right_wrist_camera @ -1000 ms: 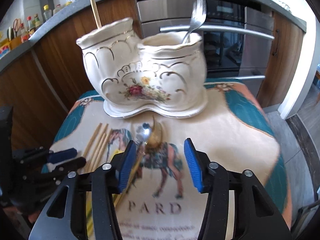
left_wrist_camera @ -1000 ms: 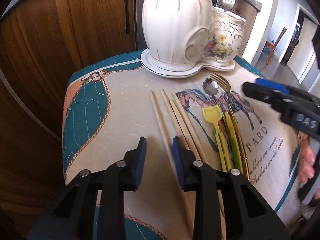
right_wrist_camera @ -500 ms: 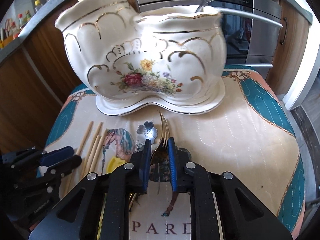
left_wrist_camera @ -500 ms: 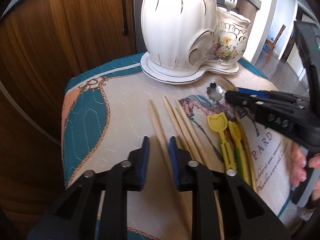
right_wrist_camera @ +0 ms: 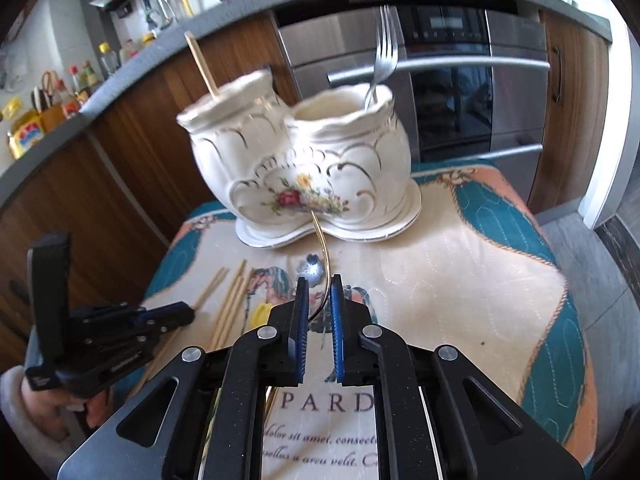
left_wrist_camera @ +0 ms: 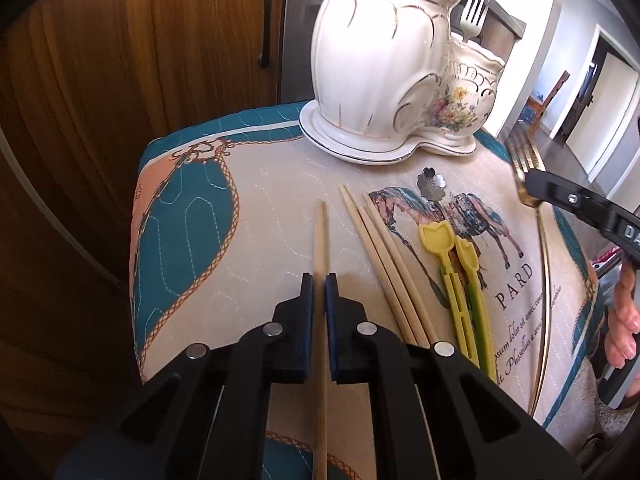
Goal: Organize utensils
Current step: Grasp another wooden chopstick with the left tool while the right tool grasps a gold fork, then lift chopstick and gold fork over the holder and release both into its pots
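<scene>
At lower centre of the left wrist view, the left gripper (left_wrist_camera: pixel 319 280) is clamping one wooden chopstick (left_wrist_camera: pixel 320 236), its fingers narrowed onto it. At lower centre of the right view, the right gripper (right_wrist_camera: pixel 319 286) is pinching a gold fork (right_wrist_camera: pixel 323 256) with its tines pointing up toward the white ceramic holder (right_wrist_camera: pixel 304 168). Three more chopsticks (left_wrist_camera: pixel 384 264), yellow picks (left_wrist_camera: pixel 460 280) and a small flower spoon (left_wrist_camera: pixel 431 182) are lying on the quilted cloth (left_wrist_camera: pixel 260 220).

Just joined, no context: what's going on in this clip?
A person is sorting utensils into a white ceramic holder with two handheld grippers. The left gripper has its jaws shut on a single chopstick; the right gripper is clamped on a gold fork. Three chopsticks, two yellow picks and a flower-headed spoon lie on the mat.
</scene>
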Demonstrator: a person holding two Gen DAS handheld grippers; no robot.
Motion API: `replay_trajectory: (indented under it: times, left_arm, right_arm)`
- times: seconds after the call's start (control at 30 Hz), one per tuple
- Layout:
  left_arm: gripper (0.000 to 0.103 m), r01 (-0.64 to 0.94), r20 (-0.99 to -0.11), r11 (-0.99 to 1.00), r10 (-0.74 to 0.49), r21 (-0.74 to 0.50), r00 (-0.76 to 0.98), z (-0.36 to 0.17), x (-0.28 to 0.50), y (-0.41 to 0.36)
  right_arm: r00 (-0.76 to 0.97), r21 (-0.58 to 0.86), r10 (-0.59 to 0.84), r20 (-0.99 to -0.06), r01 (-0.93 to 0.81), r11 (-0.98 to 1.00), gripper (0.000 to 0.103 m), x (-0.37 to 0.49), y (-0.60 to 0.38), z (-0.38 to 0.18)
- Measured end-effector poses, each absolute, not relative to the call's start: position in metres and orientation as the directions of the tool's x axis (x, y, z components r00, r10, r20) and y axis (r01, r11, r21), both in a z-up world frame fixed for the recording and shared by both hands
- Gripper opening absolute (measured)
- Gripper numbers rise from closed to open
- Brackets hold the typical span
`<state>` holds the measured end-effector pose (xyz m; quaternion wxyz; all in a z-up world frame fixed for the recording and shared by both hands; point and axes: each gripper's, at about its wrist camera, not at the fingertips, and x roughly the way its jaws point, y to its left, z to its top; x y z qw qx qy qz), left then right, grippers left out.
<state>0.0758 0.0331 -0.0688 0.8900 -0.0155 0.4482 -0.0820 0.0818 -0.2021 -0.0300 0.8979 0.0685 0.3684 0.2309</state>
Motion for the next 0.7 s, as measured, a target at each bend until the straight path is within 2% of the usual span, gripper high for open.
replay_trajectory:
  times: [0.3, 0.57, 0.7]
  left_arm:
    - [0.006, 0.163, -0.686, 0.978, -0.206, -0.127, 0.698, -0.032, 0.056, 0.036]
    - [0.006, 0.194, -0.507, 0.972, -0.236, -0.135, 0.829, 0.021, 0.035, 0.038]
    - [0.006, 0.202, -0.428, 0.966, -0.253, -0.162, 0.867, 0.053, 0.048, 0.043]
  right_arm:
    - [0.696, 0.295, 0.511, -0.505, -0.417, 0.86, 0.006, 0.051, -0.22, 0.006]
    - [0.802, 0.184, 0.463, -0.377, -0.425, 0.886, 0.004, 0.036, -0.221, 0.044]
    - [0.814, 0.197, 0.472, -0.339, -0.43, 0.881, 0.004, 0.052, -0.221, 0.064]
